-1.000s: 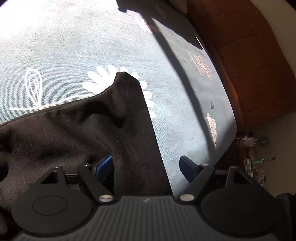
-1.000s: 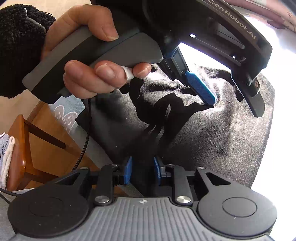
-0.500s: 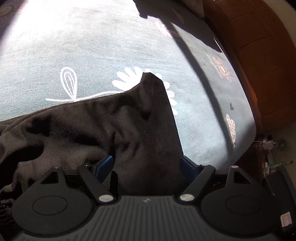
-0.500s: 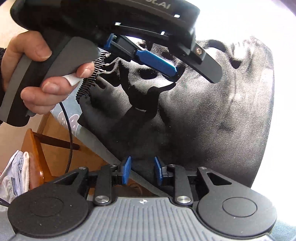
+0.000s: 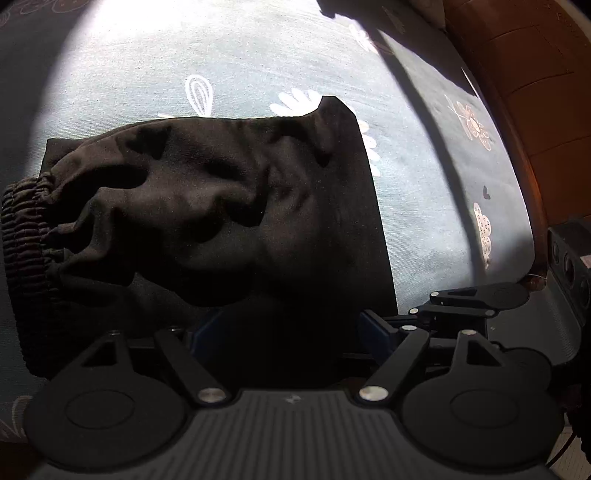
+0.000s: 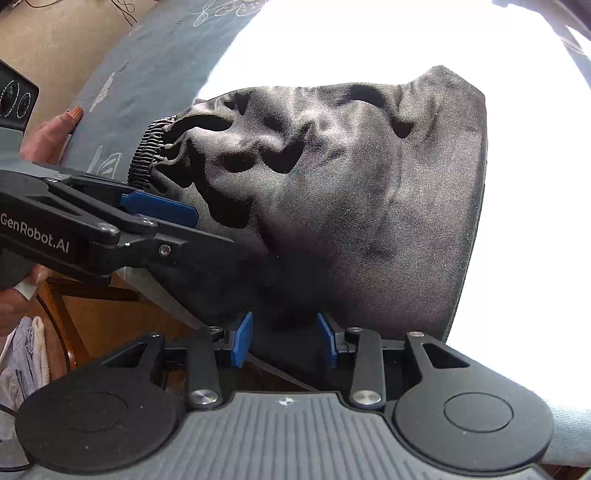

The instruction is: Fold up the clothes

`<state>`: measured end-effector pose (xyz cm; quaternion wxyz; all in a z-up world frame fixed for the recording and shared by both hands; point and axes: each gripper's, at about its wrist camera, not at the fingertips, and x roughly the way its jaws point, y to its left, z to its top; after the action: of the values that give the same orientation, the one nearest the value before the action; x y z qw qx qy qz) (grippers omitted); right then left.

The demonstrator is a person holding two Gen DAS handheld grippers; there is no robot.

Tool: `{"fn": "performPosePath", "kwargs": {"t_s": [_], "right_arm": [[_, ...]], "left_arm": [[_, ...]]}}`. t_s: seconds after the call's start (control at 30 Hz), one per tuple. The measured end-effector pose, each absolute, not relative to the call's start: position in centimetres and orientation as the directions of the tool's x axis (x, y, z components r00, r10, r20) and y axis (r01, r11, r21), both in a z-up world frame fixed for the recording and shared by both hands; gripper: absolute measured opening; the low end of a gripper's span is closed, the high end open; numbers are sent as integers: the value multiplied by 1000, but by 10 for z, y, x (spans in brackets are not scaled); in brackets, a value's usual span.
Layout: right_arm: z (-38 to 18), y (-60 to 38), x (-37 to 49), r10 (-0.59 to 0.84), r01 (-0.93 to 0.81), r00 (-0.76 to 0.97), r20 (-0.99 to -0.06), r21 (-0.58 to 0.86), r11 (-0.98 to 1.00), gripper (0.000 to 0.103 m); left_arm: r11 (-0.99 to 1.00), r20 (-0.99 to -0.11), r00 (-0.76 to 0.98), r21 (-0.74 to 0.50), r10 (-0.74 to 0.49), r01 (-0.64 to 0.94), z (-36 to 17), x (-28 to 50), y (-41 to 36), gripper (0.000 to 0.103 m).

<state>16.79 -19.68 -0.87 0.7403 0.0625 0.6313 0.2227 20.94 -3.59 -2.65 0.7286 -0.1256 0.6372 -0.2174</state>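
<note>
A black garment (image 5: 229, 206) lies crumpled on the grey flowered bedsheet (image 5: 258, 55), its ribbed elastic waistband (image 5: 22, 229) at the left. My left gripper (image 5: 290, 332) hovers open over its near part, blue pads wide apart and pressing nothing. In the right wrist view the garment (image 6: 351, 192) fills the middle, and the left gripper (image 6: 214, 229) reaches in from the left beside the waistband (image 6: 146, 162). My right gripper (image 6: 286, 339) is at the garment's near edge. Its jaws are opening, and the cloth lies loose between the blue pads.
A brown wooden bed frame (image 5: 535, 92) runs along the right of the bed. A person's hand (image 6: 51, 125) holds the left gripper's handle. Beyond the bed's edge stand a wooden chair (image 6: 74, 306) and pale clothes (image 6: 26, 354). Strong sunlight washes out the sheet (image 6: 406, 33).
The right gripper's pads have spread apart from the cloth edge they were pinching. The left gripper has swung from over the garment to its waistband side, which now shows in its view.
</note>
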Motion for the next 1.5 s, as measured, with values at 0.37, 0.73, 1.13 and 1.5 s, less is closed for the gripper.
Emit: {"fn": "performPosePath", "kwargs": {"t_s": [0.37,0.73,1.13,1.5], "right_arm": [[4,-207,166,400,-234,148,-904,361,903,43],[-32,-233,150,308,-177,139,-941,282,943,43],[-28,-240,148,303,-149,180,-936,278,949,47],[4,-265,177,315,-146,346,-884,281,949,32]], "left_arm": [[875,-874,86,-465,-478,137,-33,211,-32,79],[890,-892,50,-441,-449,113,-47,204,-25,79],[841,-807,254,-476,-534,256,-37,298,-82,79],[901,-831,349,-399,-433,169,-8,281,-40,77]]}}
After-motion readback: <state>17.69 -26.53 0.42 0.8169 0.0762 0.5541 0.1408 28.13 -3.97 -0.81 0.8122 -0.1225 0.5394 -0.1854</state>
